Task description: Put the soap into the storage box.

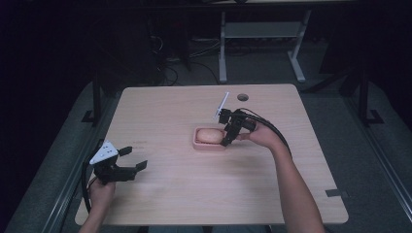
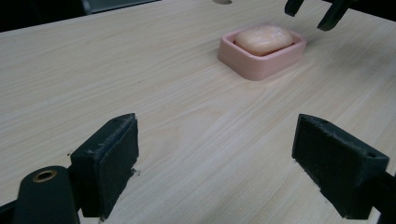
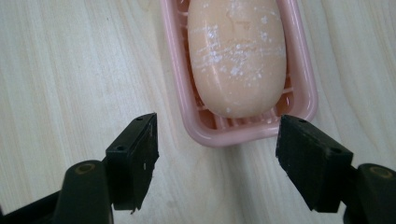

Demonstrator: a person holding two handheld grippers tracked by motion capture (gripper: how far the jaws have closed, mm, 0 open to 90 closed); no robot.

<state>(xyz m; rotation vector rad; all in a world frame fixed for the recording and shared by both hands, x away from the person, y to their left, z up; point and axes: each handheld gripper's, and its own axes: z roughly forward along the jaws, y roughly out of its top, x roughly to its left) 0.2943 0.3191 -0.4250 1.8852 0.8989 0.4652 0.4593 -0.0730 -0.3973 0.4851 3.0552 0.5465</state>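
Note:
A pale peach bar of soap (image 1: pixel 208 135) (image 3: pixel 238 56) lies in a pink soap dish (image 1: pixel 197 144) (image 3: pixel 233 135) near the middle of the wooden table. My right gripper (image 1: pixel 227 141) (image 3: pixel 217 149) hovers at the dish's right end, pointing down. Its jaws are open and straddle the dish's end without touching it. My left gripper (image 1: pixel 136 158) (image 2: pixel 215 158) stands open near the table's front left corner, with bare wood between its pads. It faces the dish (image 2: pixel 261 67) and soap (image 2: pixel 264 38), and the right gripper (image 2: pixel 312 11) hangs beyond them.
A round cable hole (image 1: pixel 243 97) sits near the table's far edge (image 1: pixel 209 86). A small dark tape patch (image 1: pixel 335 192) marks the front right corner. White desk legs (image 1: pixel 222 48) stand on the floor behind the table.

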